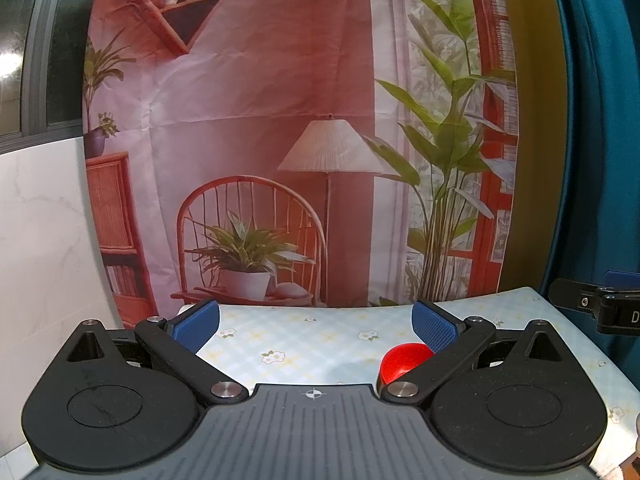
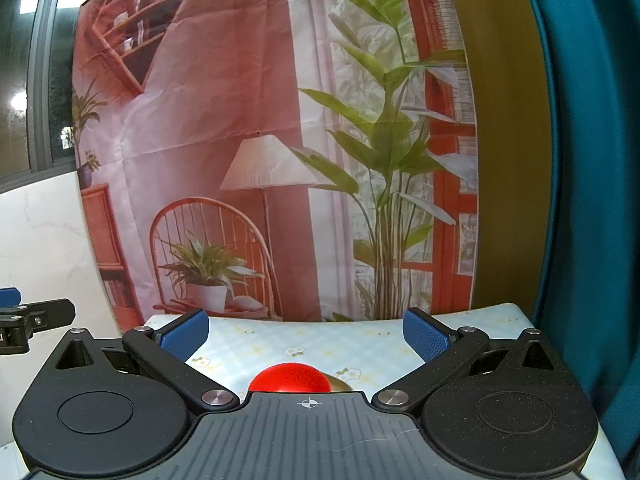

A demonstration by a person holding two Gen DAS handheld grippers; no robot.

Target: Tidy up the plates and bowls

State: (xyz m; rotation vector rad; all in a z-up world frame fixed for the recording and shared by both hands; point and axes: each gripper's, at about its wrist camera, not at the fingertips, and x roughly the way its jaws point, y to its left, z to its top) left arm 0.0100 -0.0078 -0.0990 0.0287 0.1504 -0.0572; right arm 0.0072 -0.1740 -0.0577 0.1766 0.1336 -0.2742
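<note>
- Backdrop [image 1: 256, 128]: a printed cloth showing a room with lamp, chair and plants hangs behind the bench. It takes no part in the work.
- Bench [image 1: 304, 344]: covered in a pale checked cloth with small flowers, it carries the dishes. Most of its surface lies below your two tools and out of sight.
- Left claw [image 1: 316, 326]: you hold it level, above the bench and pointing at the backdrop. Its blue pads stand wide apart with nothing between them, probably a ready pose ahead of a first grasp.
- Right claw [image 2: 306, 334]: the same level, forward pose, spread wide and empty. Its tip also shows at the right edge of the left wrist view, so the tools are side by side.
- Red bowl [image 2: 290, 378]: it sits on the bench, seemingly upside down, low and centred under the right claw, and just inside the left claw's right finger. It is easiest to reach from the right.
- Tan rim [image 2: 338, 384]: a sliver shows just beside the bowl; you cannot tell which dish it is.
</note>
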